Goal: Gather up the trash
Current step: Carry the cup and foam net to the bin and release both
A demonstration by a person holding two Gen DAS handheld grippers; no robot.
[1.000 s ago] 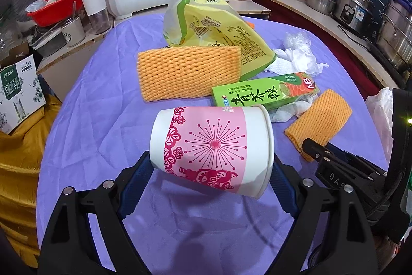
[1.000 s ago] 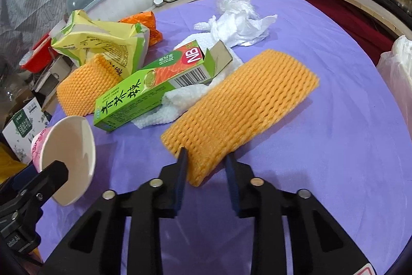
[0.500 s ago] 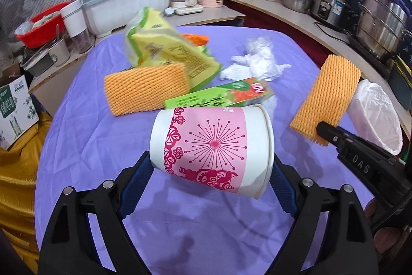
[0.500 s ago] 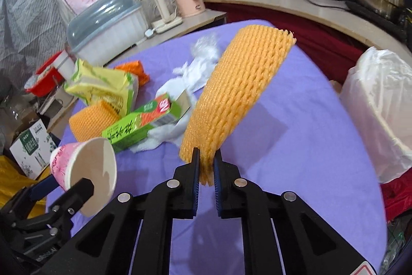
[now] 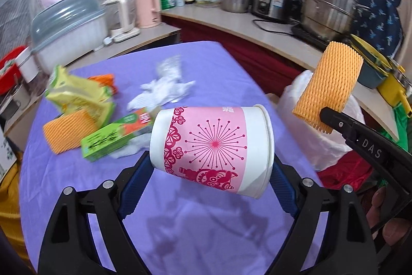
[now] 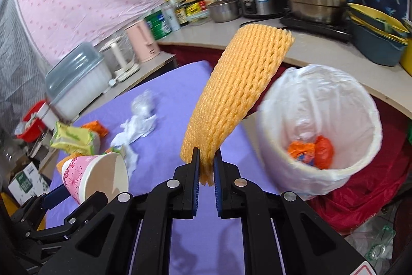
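Left tool (image 5: pixel 211 169) is clamped on the cup (image 5: pixel 209 150) — held sideways above the bench (image 5: pixel 206 231). Right tool (image 6: pixel 206 166) is pinched on the foam net (image 6: pixel 238 97) — raised beside the lined bin (image 6: pixel 319 128).

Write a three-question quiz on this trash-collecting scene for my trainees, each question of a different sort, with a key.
1. True or false: the left gripper holds the paper cup on its side.
2. What does the right gripper pinch? A) green box B) orange foam net C) tissue
3. Fill in: the bin is lined with a white ____.

Key: 1 true; 2 B; 3 bag.
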